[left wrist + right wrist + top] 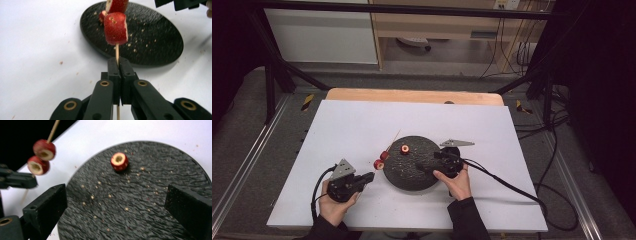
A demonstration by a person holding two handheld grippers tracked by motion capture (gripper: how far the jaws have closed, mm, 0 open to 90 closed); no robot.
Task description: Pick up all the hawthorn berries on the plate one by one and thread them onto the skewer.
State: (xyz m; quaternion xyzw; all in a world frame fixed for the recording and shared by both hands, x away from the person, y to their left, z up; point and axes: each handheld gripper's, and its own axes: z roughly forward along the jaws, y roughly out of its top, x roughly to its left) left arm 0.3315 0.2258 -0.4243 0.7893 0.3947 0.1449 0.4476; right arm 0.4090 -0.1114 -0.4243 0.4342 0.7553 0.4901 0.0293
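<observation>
From where I stand, the left gripper (367,176) sits low at the near left of the white table (342,130), its jaws pressed together on the bare end of a thin wooden skewer (117,51). Held by that end, the stick slants up and away toward the plate, which I take to be a way of keeping the free point open for loading. Two red fruit slices (382,159), hollow through the middle, are already threaded on it and hang just off the left rim of the round black plate (412,175). A third cored slice (405,149) lies flat on the far part of the plate, among pale crumbs. To the right, the right gripper (426,169) reaches in over the plate's near right side, its jaws wide apart and holding nothing, aimed toward that loose slice, probably to fetch it next
</observation>
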